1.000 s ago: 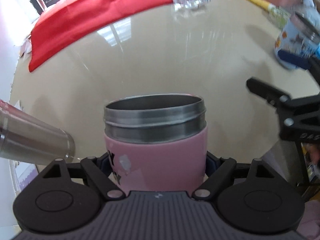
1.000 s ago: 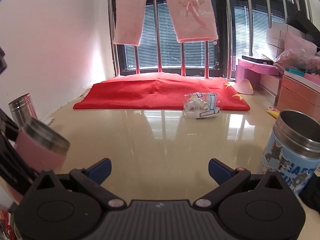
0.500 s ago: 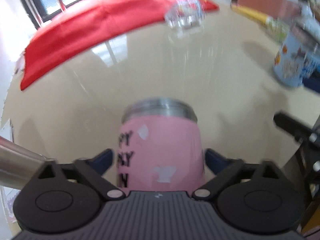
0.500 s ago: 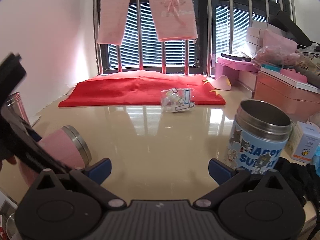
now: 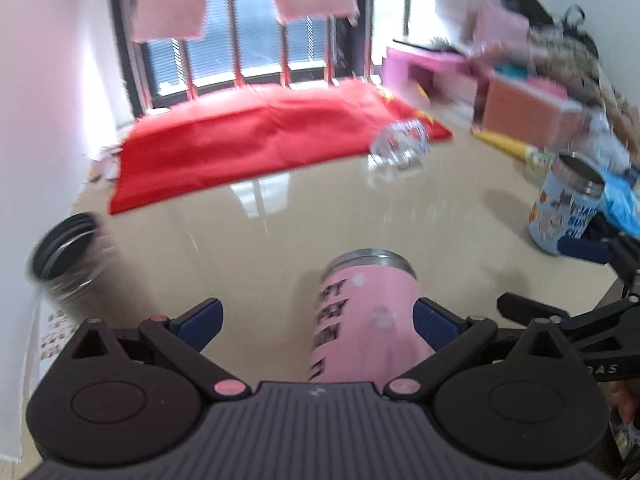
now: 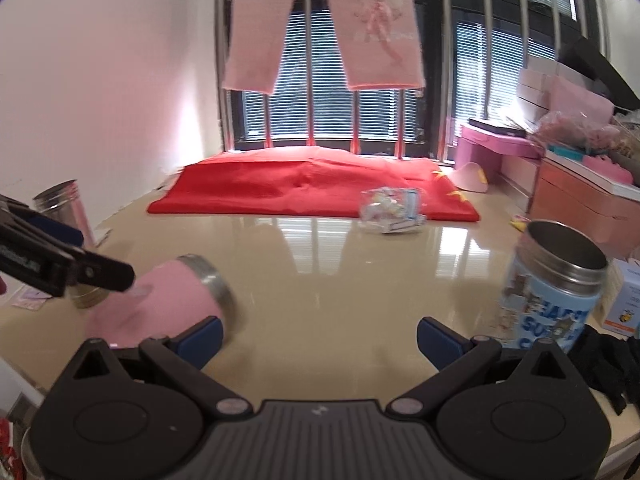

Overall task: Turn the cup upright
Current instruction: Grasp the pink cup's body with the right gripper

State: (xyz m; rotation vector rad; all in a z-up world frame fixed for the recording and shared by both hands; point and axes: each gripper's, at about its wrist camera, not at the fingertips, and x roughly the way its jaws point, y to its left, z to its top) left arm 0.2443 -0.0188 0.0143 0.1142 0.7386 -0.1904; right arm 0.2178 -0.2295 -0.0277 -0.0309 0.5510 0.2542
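Note:
The pink cup point(image 5: 366, 320) with a steel rim lies tipped on its side on the beige table point(image 5: 320, 216), rim pointing away from me. My left gripper point(image 5: 316, 318) is open, and the cup rests against its right finger point(image 5: 434, 322) with a wide gap to the left one. In the right wrist view the pink cup point(image 6: 160, 304) lies at the lower left, under the left gripper's black arm point(image 6: 60, 264). My right gripper point(image 6: 318, 334) is open and empty above the table.
A blue printed steel cup point(image 6: 554, 288) stands upright at the right, also in the left wrist view point(image 5: 566, 210). A steel bottle point(image 5: 68, 256) stands at the left. A red cloth point(image 6: 312, 188) and a clear plastic packet point(image 6: 390, 210) lie at the back.
The pink cup went from upright in the shut left gripper to lying on its side on the table. The left gripper has opened and pulled back, and its view tilted up.

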